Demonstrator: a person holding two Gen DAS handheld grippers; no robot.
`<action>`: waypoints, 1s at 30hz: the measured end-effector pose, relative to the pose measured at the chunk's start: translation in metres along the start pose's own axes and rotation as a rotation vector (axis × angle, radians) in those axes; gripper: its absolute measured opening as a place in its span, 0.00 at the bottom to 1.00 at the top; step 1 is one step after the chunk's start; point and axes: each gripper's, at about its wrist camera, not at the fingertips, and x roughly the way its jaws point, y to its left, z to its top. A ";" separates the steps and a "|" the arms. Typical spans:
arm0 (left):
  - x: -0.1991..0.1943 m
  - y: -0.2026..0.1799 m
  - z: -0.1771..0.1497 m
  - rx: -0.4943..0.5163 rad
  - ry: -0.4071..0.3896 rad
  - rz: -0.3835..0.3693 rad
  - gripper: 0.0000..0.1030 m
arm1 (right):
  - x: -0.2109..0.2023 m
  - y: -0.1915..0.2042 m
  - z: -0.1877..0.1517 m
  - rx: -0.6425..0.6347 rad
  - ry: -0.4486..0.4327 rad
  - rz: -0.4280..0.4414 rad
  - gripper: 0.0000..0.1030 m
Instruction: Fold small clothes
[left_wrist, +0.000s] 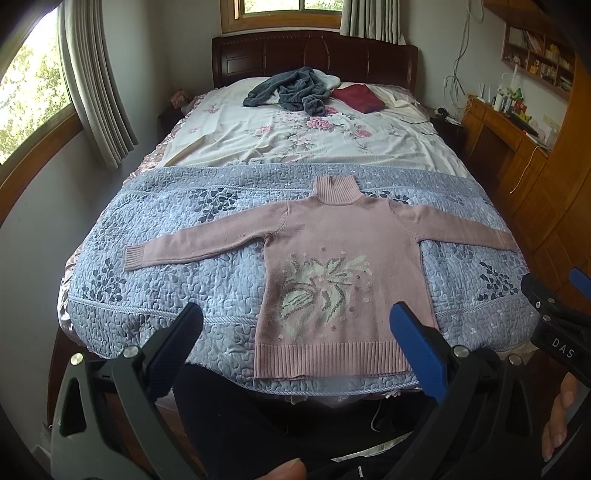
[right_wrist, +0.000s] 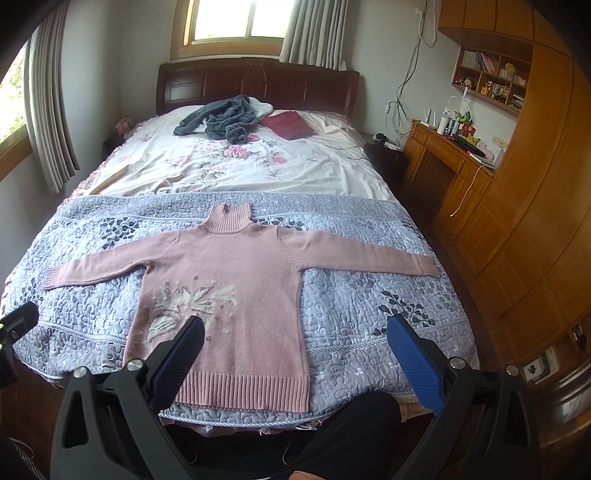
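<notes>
A small pink turtleneck sweater (left_wrist: 332, 236) (right_wrist: 236, 266) with a pale flower pattern lies flat on the blue quilt, front up, both sleeves stretched out sideways and its ribbed hem at the bed's near edge. My left gripper (left_wrist: 297, 321) hovers open above the hem, empty, its fingers straddling the lower body. My right gripper (right_wrist: 295, 332) is open and empty too, held over the sweater's lower right side and the quilt beside it. The right gripper's body (left_wrist: 554, 314) shows at the right edge of the left wrist view.
The blue quilt (left_wrist: 166, 258) (right_wrist: 369, 295) covers the bed's near half, a floral sheet (right_wrist: 240, 166) the far half. A grey garment (right_wrist: 221, 118) and a dark red folded cloth (right_wrist: 291, 123) lie near the headboard. Wooden cabinets (right_wrist: 517, 221) line the right side. A person's dark-clothed legs (right_wrist: 351, 435) are below.
</notes>
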 end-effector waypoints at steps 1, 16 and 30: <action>0.000 0.000 0.000 0.000 0.000 0.000 0.97 | 0.000 0.000 0.000 0.000 0.000 0.001 0.96; 0.012 -0.007 0.003 0.007 0.008 0.016 0.97 | 0.012 -0.004 0.008 0.003 0.006 -0.016 0.96; 0.107 -0.029 0.006 0.014 0.047 -0.343 0.97 | 0.172 -0.132 0.008 0.182 0.050 0.043 0.96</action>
